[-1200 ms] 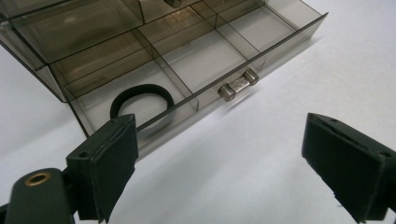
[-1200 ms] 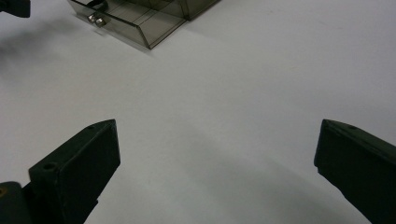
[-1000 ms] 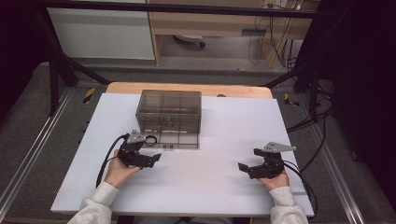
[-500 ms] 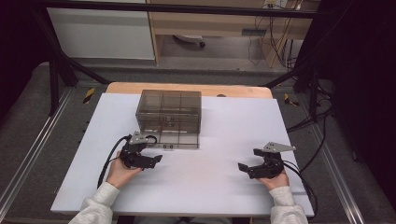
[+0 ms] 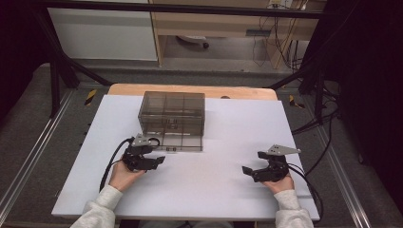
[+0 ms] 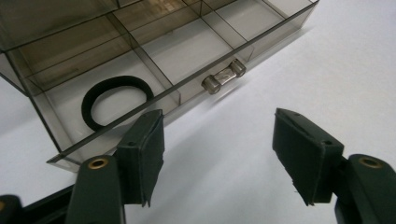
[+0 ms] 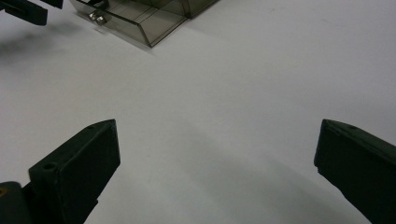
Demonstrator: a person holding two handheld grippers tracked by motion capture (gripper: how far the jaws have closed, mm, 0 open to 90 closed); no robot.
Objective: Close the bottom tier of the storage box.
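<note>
The left gripper (image 5: pixel 159 160) is hovering low over the white counter (image 5: pixel 214 190), just in front of the pulled-out drawer (image 6: pixel 154 70) of a smoky transparent organizer box (image 5: pixel 173 114); its jaws have just been closing, yet they are still standing partly apart with nothing but bare counter between them. In the left gripper view, one of its pads (image 6: pixel 149 154) is sitting just beside the drawer's front wall, near the corner compartment where a black hair tie (image 6: pixel 116 100) is lying flat, while the drawer's small clear handle (image 6: pixel 223 77) is sticking out farther along that front. The right gripper (image 5: pixel 251 171) is resting well apart from the box, toward the counter's right side, its jaws gaping wide and gripping nothing. The person's hands, in pale sleeves (image 5: pixel 102 209), are holding both tools from the near edge.
</note>
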